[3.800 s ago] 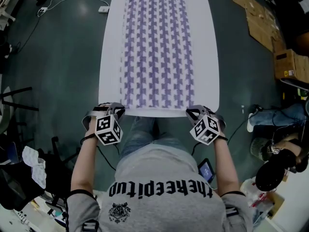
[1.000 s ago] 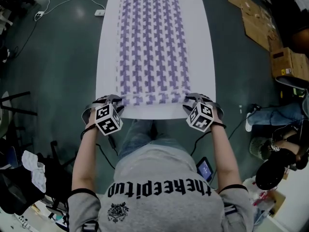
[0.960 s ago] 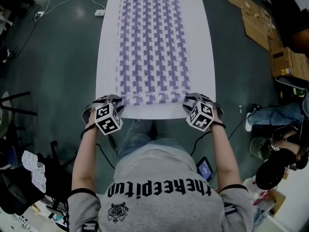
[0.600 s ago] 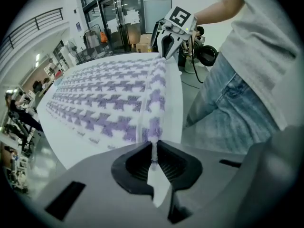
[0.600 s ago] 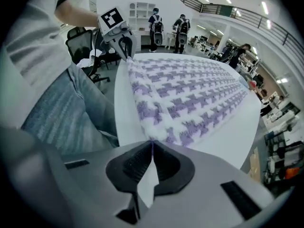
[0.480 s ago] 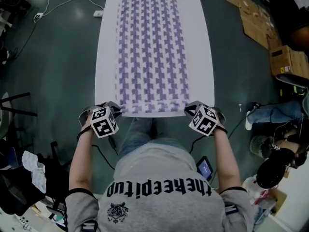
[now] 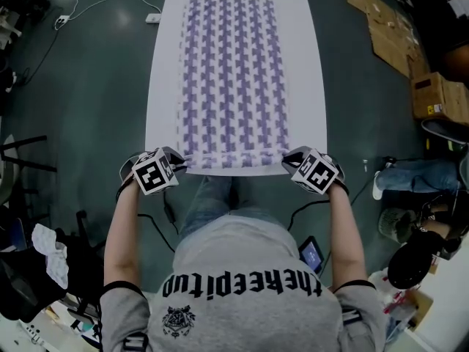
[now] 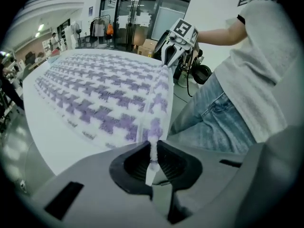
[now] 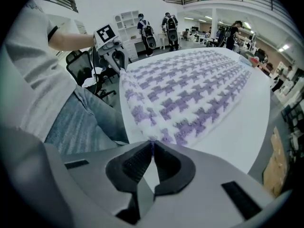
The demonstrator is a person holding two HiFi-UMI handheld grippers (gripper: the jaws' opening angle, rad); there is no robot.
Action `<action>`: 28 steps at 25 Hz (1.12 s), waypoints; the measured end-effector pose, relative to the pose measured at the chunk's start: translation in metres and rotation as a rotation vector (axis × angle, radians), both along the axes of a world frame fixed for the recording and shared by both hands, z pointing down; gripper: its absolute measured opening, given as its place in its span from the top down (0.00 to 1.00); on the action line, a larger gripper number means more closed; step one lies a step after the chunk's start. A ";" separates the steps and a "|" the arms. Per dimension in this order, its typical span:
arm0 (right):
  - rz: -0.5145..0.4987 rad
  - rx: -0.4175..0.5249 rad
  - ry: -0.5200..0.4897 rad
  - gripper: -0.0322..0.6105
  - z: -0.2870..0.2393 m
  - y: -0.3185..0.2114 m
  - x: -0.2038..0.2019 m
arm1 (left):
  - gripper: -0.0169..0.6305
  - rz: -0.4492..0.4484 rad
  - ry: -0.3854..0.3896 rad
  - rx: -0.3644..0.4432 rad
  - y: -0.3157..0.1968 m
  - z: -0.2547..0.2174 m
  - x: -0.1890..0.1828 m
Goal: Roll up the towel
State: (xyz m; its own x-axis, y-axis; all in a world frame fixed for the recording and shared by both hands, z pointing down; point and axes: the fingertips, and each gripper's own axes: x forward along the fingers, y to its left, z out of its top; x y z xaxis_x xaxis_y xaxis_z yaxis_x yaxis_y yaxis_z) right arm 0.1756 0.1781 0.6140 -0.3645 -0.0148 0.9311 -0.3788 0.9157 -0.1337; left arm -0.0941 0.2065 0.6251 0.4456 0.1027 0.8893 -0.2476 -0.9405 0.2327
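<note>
count: one towel (image 7: 231,79), white with purple houndstooth checks. one long white table (image 7: 314,86). two grippers, one in each of your hands, each carrying one marker cube, so two cubes.

towel: spread flat lengthwise down the middle of the table, with bare white margin on both long sides. its near hem sits at the table end closest to you. in both gripper views that hem runs as a raised ridge from one gripper to the other.

left gripper (image 7: 176,161): tongs pressed together, pinching the towel's near left corner. a thin strip of cloth stands between the pads in the left gripper view (image 8: 152,156).

right gripper (image 7: 292,160): tongs pressed together on the near right corner. the cloth's edge disappears into the closed pads in the right gripper view (image 9: 152,151).

each gripper shows in the other's view, at the far end of the hem, tilted downward.

surface: smooth, white, with rounded corners. only the towel lies on it.

room: dark grey-green floor. flattened cardboard (image 7: 392,28) and one brown box (image 7: 440,97) lie to your right. one white power strip (image 7: 154,18) with a trailing cable (image 7: 95,2) lies off the far left of the table. clutter sits along the lower left edge, too small to name. the right gripper view shows an open hall with an upper railing, ceiling lights, white shelves and several people (image 9: 170,30) standing far back.
</note>
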 end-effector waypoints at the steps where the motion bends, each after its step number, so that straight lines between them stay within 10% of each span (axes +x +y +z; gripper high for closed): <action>1: 0.005 0.002 -0.004 0.93 -0.001 -0.003 0.000 | 0.92 -0.001 0.010 -0.010 -0.001 0.000 0.000; 21: 0.050 0.204 0.079 0.93 -0.005 -0.075 0.005 | 0.85 -0.055 -0.063 0.095 -0.071 0.001 0.007; 28: 0.064 0.196 0.105 0.93 -0.012 -0.062 0.002 | 0.83 -0.068 -0.001 0.327 -0.073 -0.054 0.004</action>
